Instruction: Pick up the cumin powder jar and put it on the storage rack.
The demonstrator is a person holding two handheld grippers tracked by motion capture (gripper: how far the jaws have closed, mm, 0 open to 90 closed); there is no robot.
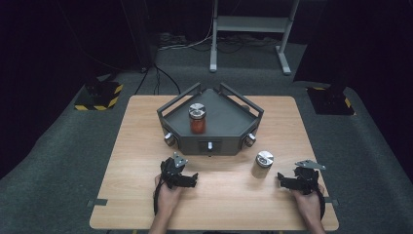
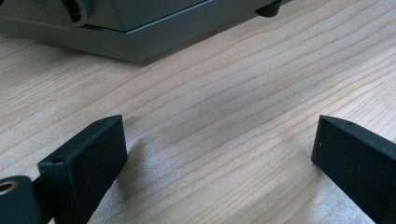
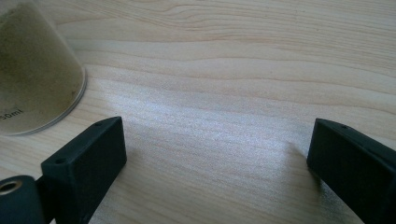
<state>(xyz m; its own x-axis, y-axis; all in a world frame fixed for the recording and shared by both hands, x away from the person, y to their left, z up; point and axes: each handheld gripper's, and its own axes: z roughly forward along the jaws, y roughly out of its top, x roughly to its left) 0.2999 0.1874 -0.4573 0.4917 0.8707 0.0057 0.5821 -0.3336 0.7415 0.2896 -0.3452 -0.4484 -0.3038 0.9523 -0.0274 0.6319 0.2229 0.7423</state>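
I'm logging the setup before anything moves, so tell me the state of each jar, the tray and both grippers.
Red jar: upright in the tray, lid on.
Pale jar: upright on the table, lid on, outside the tray.
Tray: holds just the red jar.
Left gripper: open, empty.
Right gripper: open, empty, beside the pale jar.

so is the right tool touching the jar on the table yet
Apart. In the high view bare wood shows between the right tool and the jar; in the right gripper view the jar sits off beside its open jaws.

One jar (image 1: 197, 118) in tray (image 1: 229, 127); other jar (image 1: 262, 165) right-front.
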